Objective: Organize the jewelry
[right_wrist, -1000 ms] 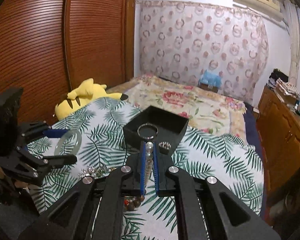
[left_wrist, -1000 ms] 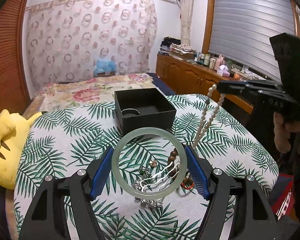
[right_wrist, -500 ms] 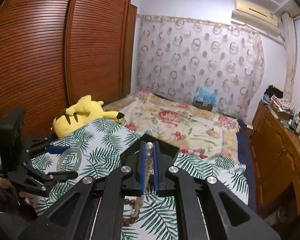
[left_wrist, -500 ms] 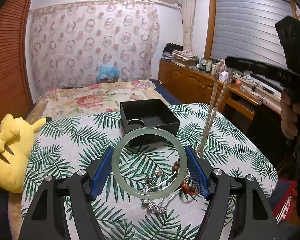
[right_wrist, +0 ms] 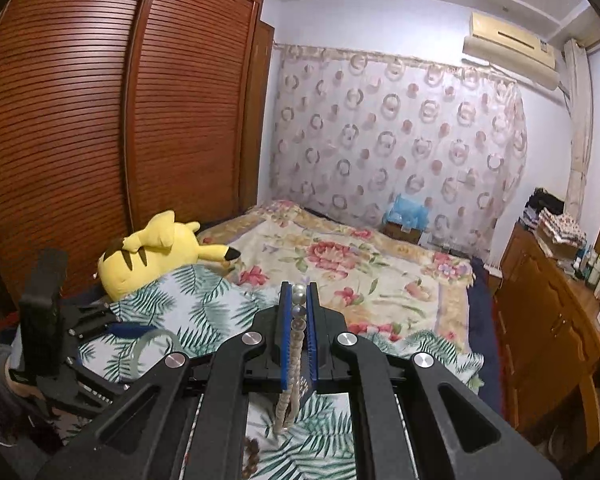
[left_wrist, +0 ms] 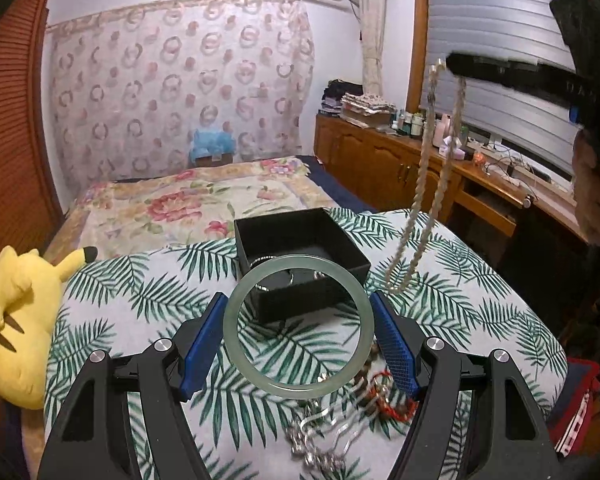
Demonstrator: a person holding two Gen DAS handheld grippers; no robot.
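Note:
My left gripper [left_wrist: 298, 300] is shut on a pale green jade bangle [left_wrist: 300, 390], which its blue pads hold by the sides, flat, just in front of the black box [left_wrist: 312, 300]. The open box has a couple of silver pieces inside. My right gripper [right_wrist: 299, 294] is shut on a pearl necklace [right_wrist: 299, 300]. In the left wrist view that necklace [left_wrist: 424, 184] hangs in a long loop from the raised right gripper [left_wrist: 456, 66], with its lower end to the right of the box. A heap of loose jewelry [left_wrist: 340, 420] lies under the bangle.
The table wears a palm-leaf cloth [left_wrist: 140, 300]. A yellow plush toy [left_wrist: 16, 312] lies at its left edge. A floral bed [right_wrist: 340, 264] is behind, a wooden dresser [left_wrist: 380, 152] on the right and a slatted wardrobe [right_wrist: 80, 120] on the left.
The right gripper has risen and drawn the pearl necklace up off the heap, so it now hangs beside the box. The left gripper has carried the bangle forward to the box.

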